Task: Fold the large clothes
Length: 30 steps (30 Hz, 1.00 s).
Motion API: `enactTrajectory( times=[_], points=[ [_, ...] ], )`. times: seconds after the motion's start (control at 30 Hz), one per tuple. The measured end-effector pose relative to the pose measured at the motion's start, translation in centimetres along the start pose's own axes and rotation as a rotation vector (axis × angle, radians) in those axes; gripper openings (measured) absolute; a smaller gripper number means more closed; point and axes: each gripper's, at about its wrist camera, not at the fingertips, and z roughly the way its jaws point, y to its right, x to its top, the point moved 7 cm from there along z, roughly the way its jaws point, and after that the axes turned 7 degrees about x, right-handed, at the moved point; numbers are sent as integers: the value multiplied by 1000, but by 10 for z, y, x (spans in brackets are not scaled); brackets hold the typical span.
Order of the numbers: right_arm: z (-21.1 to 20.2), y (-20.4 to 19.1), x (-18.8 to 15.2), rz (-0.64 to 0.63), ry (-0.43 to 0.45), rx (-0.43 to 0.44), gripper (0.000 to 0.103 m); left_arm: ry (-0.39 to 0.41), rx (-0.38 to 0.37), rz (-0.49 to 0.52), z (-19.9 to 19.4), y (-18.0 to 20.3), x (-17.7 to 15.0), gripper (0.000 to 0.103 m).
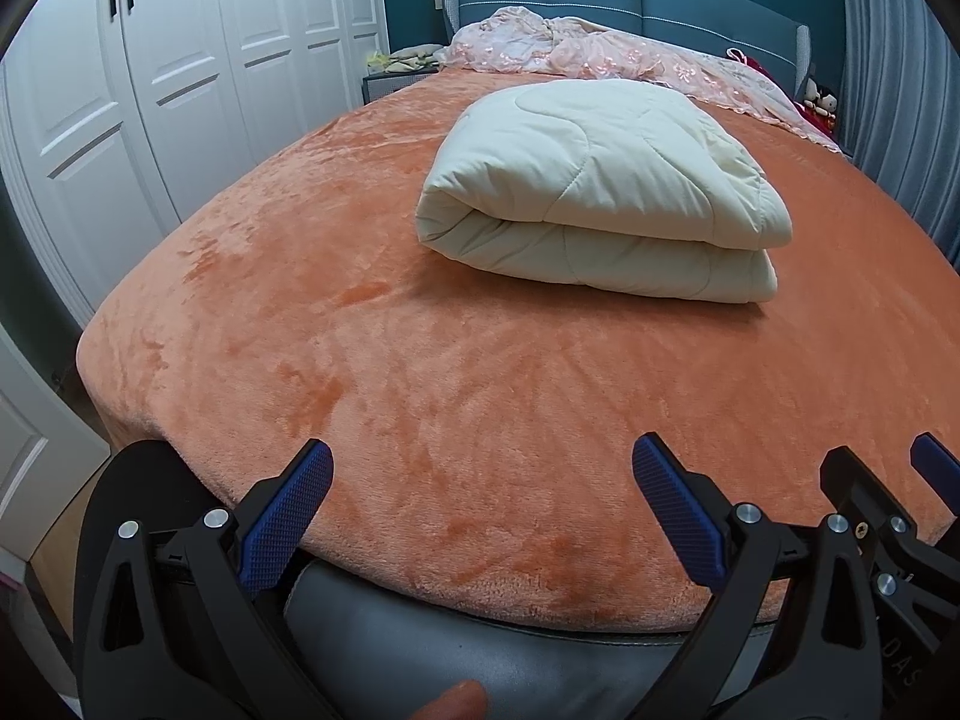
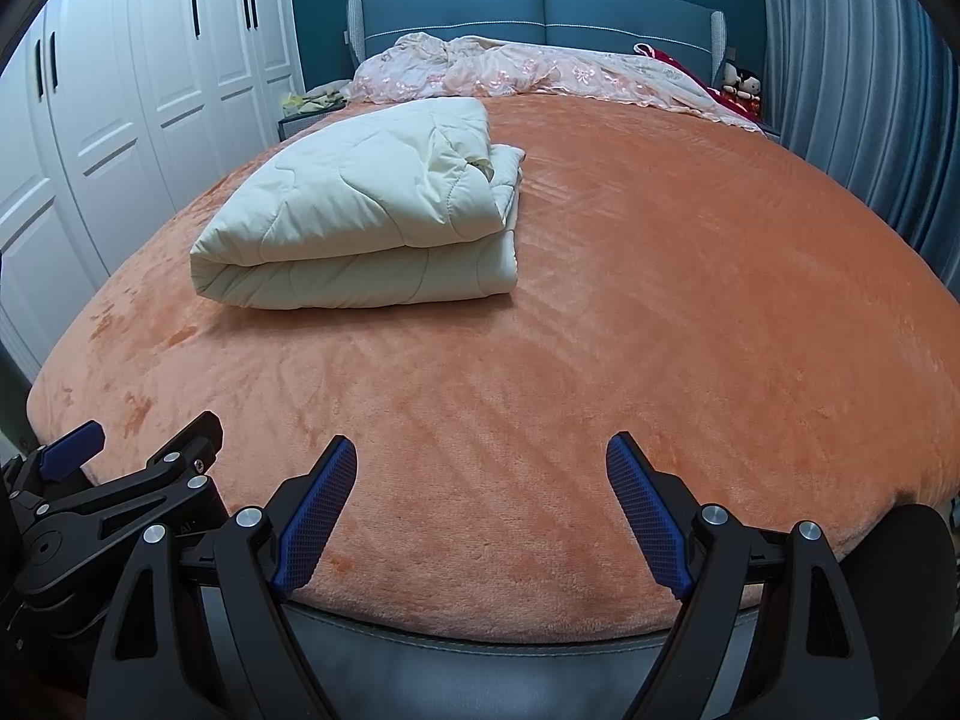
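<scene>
Ahead of both sets of fingers, a folded cream quilt lies on the orange bedspread. Left gripper and right gripper gape wide, empty, well short of it.

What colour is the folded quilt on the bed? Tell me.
Cream, off-white, with stitched quilting lines: the folded quilt shows best in the right wrist view.

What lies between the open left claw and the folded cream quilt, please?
Only bare orange blanket, seen in the left wrist view, separates the left claw from the quilt.
</scene>
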Motion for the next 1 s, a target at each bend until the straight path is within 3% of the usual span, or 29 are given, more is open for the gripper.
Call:
enactTrajectory(
  times=[1.0],
  points=[
    [3, -5, 1, 10, 1, 5, 83, 19, 4, -17, -2, -2, 1, 97]
  ],
)
